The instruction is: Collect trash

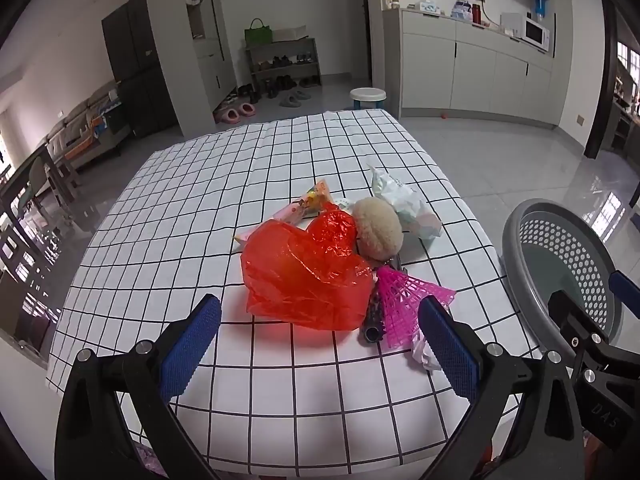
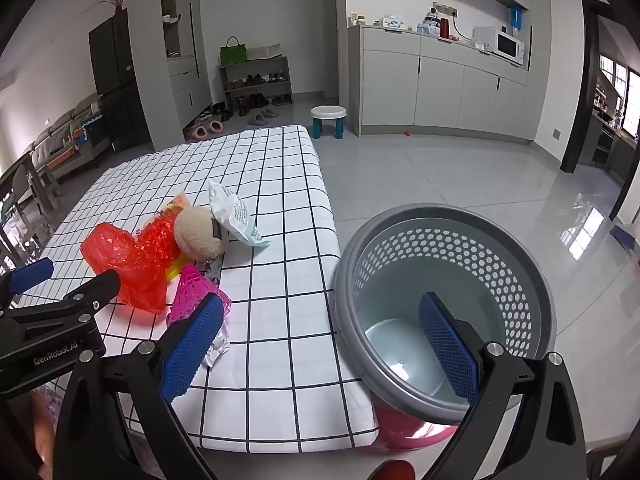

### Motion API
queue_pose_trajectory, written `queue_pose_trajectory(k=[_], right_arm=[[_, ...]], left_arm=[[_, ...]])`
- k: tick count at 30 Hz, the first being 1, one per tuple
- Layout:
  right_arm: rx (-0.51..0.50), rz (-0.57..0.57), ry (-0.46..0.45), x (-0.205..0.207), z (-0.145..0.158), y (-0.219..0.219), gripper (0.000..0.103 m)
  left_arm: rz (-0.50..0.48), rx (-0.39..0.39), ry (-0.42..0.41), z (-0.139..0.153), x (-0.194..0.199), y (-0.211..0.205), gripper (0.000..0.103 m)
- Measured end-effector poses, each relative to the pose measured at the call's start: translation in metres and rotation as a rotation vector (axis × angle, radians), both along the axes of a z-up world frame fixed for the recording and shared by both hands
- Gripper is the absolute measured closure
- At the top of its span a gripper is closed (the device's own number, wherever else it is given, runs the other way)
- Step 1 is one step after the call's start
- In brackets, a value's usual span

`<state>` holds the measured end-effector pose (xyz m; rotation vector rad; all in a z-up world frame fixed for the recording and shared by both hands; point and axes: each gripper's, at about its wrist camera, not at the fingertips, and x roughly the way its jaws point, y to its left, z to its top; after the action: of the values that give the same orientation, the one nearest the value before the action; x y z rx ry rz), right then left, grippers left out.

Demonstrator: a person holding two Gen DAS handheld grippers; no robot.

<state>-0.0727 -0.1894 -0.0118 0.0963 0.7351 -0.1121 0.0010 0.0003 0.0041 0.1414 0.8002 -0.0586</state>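
A pile of trash lies on the checked tablecloth [image 1: 280, 152]: a red plastic bag [image 1: 304, 272], a beige plush ball [image 1: 378, 228], a white crumpled packet [image 1: 404, 204], a pink net [image 1: 400, 300], a snack wrapper [image 1: 304, 204] and a black tube [image 1: 374, 320]. My left gripper [image 1: 320, 344] is open and empty, just in front of the red bag. My right gripper [image 2: 320, 344] is open and empty, between the table edge and the grey perforated bin [image 2: 444, 300]. The pile shows in the right wrist view too, with the red bag [image 2: 128, 264] and pink net [image 2: 196, 292].
The grey bin [image 1: 560, 264] stands on a pink stool [image 2: 408, 428] right of the table. A small white stool [image 2: 328, 118] stands on the tiled floor beyond. A shoe rack [image 1: 284, 64] and cabinets [image 1: 472, 72] line the far walls.
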Motion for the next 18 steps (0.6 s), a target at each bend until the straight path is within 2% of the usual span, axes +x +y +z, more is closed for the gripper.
queue_pose_trajectory(k=[18], right_arm=[[0.001,0.000,-0.002,0.0001,0.0022,-0.0011,0.009]], left_arm=[[-0.001,0.007,-0.010,-0.0012,-0.0062,0.0000,0.006]])
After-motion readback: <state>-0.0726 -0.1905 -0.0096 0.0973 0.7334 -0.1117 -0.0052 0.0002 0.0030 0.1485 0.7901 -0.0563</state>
